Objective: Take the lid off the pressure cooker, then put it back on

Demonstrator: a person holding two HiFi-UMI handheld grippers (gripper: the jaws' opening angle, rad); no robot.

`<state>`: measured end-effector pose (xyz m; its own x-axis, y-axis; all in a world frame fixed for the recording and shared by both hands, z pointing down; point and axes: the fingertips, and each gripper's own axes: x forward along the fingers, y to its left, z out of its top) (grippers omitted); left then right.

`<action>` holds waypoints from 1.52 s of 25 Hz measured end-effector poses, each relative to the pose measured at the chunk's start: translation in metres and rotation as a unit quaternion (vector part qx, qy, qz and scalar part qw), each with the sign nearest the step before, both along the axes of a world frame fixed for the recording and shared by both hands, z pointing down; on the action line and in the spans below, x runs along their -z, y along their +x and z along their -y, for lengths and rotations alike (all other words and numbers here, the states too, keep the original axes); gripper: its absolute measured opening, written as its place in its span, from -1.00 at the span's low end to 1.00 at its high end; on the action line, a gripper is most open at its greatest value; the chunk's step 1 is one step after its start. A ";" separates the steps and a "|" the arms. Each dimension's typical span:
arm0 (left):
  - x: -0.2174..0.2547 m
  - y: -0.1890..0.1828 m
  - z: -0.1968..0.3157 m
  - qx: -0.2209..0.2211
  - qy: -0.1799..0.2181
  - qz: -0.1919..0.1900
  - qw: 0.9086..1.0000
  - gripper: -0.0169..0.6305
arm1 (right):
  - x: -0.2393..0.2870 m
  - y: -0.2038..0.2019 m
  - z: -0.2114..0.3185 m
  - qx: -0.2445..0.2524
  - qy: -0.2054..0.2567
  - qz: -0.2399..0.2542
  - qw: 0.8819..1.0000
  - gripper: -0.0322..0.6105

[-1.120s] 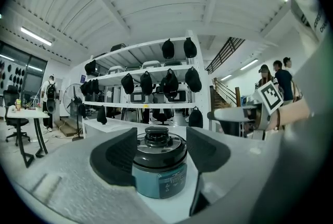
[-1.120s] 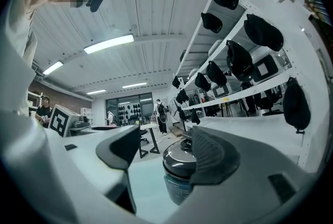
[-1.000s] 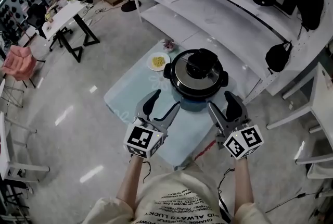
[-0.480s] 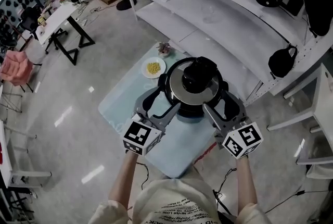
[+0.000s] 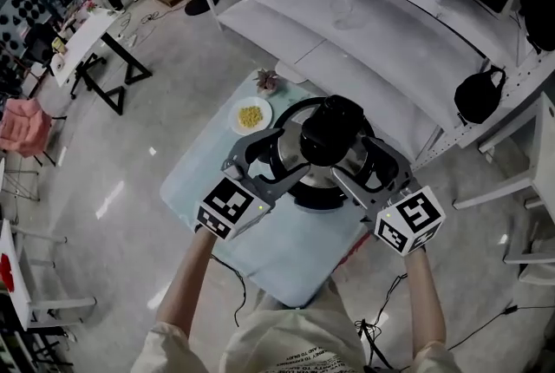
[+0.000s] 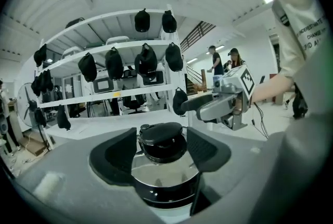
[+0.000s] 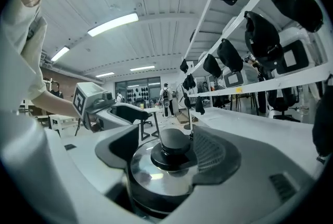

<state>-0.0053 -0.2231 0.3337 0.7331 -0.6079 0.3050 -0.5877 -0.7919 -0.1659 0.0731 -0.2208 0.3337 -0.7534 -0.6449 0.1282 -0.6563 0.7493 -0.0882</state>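
Nearest, above the pale blue table [image 5: 286, 251]: left grey two-jaw gripper [image 5: 276, 158] and right grey two-jaw gripper [image 5: 368, 166], both spread wide, pinching nothing. Bracketing the black round knob [image 6: 161, 139] from either side, no contact visible. Toward the table's far right edge: black-and-steel pressure cooker [image 6: 166, 193], shiny round steel lid [image 7: 148, 168] seated on top. By all signs at the very start, with no lift yet and no refit. Beyond, near the far corner: white plate of yellow food [image 5: 250, 115], small potted plant [image 5: 265, 81].

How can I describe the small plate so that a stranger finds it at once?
Look at the pale blue table before the white shelves. Left of the black pressure cooker, near a tiny potted plant, lies a small white plate. Only it holds yellow food.
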 end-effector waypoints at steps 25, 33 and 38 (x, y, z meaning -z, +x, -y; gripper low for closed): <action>-0.046 0.040 0.043 -0.322 -0.032 0.152 0.934 -0.03 | -0.041 -0.030 0.036 0.061 -0.053 -0.144 0.986 0.09; -0.055 0.045 0.039 -0.378 -0.039 0.168 0.910 -0.03 | -0.049 -0.034 0.041 0.075 -0.063 -0.172 0.980 0.09; -0.058 0.047 0.040 -0.398 -0.046 0.163 0.902 -0.03 | -0.053 -0.037 0.041 0.096 -0.073 -0.167 0.979 0.00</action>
